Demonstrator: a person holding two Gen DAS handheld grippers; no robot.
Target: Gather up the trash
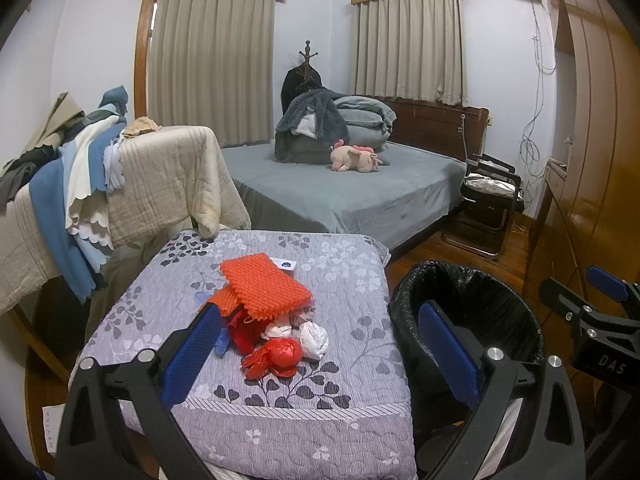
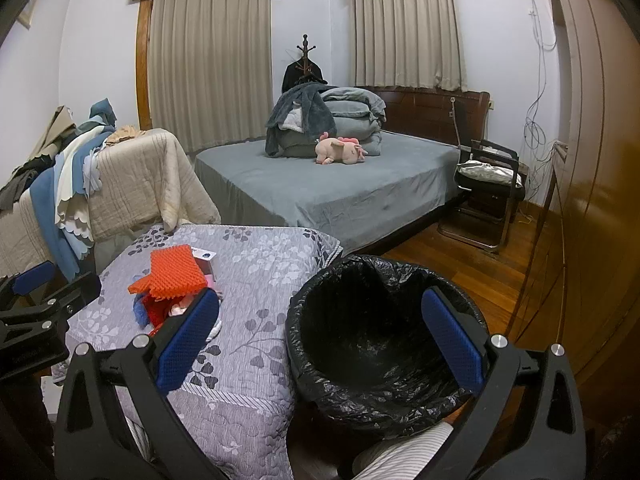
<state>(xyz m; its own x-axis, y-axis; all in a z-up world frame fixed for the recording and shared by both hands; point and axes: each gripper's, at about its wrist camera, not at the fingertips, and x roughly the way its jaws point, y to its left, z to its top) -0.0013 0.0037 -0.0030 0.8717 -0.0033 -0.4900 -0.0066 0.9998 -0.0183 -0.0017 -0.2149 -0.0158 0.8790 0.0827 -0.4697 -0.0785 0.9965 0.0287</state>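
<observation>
A pile of trash lies on a table covered by a grey floral quilt [image 1: 256,412]: an orange foam net [image 1: 266,284], a crumpled red wrapper [image 1: 276,356], white tissue wads [image 1: 314,340] and a red item under the net. A bin with a black liner [image 1: 472,312] stands right of the table; it also shows in the right wrist view [image 2: 376,332]. My left gripper [image 1: 320,352] is open, held above the trash pile. My right gripper [image 2: 320,336] is open, held over the bin's left rim; it also shows at the right edge of the left wrist view [image 1: 592,312].
A bed with a grey cover [image 1: 352,188] holds folded bedding and a pink plush toy [image 1: 354,158]. A chair draped in blankets [image 1: 132,184] stands left of the table. A black chair [image 1: 492,196] and a wooden wardrobe [image 1: 592,160] are on the right.
</observation>
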